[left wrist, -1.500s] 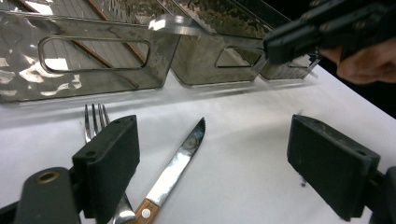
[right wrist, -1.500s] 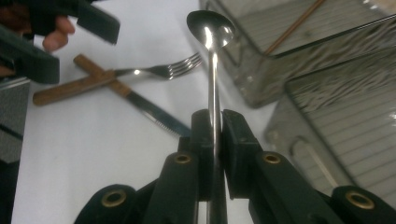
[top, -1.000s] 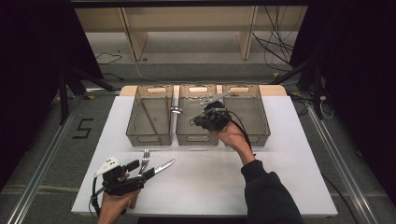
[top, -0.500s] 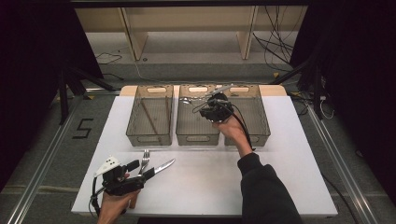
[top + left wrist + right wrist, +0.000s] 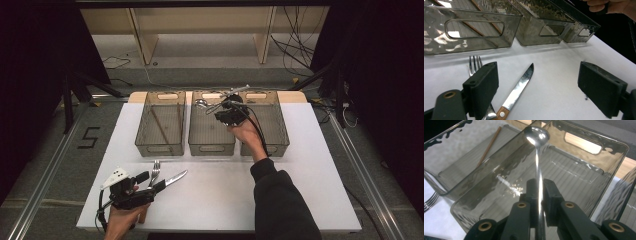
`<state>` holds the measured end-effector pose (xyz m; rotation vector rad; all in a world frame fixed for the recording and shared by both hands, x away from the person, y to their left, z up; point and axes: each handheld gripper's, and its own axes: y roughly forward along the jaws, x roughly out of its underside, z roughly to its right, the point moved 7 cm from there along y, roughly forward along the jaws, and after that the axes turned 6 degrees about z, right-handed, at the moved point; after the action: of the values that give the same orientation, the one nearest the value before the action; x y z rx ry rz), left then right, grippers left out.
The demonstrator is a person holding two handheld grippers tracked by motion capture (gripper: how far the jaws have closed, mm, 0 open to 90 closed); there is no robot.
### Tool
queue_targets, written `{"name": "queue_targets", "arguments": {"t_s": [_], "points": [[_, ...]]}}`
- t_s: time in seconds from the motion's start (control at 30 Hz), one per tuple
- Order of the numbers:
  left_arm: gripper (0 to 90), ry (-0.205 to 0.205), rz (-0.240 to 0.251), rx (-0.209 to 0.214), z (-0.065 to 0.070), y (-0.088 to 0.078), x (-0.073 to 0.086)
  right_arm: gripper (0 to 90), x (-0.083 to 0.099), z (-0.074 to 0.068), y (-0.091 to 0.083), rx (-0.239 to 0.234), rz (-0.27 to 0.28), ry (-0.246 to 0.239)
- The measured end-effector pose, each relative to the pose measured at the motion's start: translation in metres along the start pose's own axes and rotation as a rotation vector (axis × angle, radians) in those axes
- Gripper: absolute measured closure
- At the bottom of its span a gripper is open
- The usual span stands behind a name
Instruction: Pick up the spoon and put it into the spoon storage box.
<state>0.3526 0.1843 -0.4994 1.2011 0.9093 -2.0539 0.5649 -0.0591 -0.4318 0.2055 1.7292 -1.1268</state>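
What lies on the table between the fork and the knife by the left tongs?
Bare white table: in the left gripper view the fork and knife lie apart, closing together near their handles.

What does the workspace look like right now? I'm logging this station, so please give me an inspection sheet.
Surface: white table top, no spills seen.
Job's things: spoon held over the middle bin; fork and knife lie on the table.
Clutter: left bin holds brown sticks; right bin contents unclear.
Grippers: right gripper shut on the spoon's handle; left gripper open, low over the fork and knife.
Cables: black cable trails from the right gripper; loose cables on the floor behind.
Surroundings: wooden frame beyond the table, dark sides.
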Motion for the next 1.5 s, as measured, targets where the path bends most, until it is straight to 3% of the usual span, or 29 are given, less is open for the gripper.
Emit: {"name": "queue_targets", "arguments": {"t_s": [0.5,0.67,0.77,0.87,1.27,1.5], "points": [[16.8,0.004,-0.004,0.003,0.0,0.0,0.0,84.1,0.004,0.002,0.012,0.015,-0.029,0.017],[16.8,0.004,-0.004,0.002,0.0,0.0,0.0,82.9,0.004,0.0,0.018,0.013,-0.046,0.002],[16.8,0.0,-0.001,0.002,0.0,0.0,0.0,58.4,0.002,-0.003,0.021,0.0,-0.065,0.0],[16.8,0.002,-0.003,0.002,0.0,0.0,0.0,51.1,0.0,-0.005,0.021,-0.023,-0.063,0.011],[16.7,-0.001,-0.001,0.0,0.0,0.0,0.0,39.0,-0.005,-0.008,-0.002,-0.074,-0.023,0.037],[16.7,-0.002,-0.004,-0.005,-0.003,-0.001,0.0,31.3,-0.003,-0.016,-0.02,-0.099,0.008,0.013]]}}
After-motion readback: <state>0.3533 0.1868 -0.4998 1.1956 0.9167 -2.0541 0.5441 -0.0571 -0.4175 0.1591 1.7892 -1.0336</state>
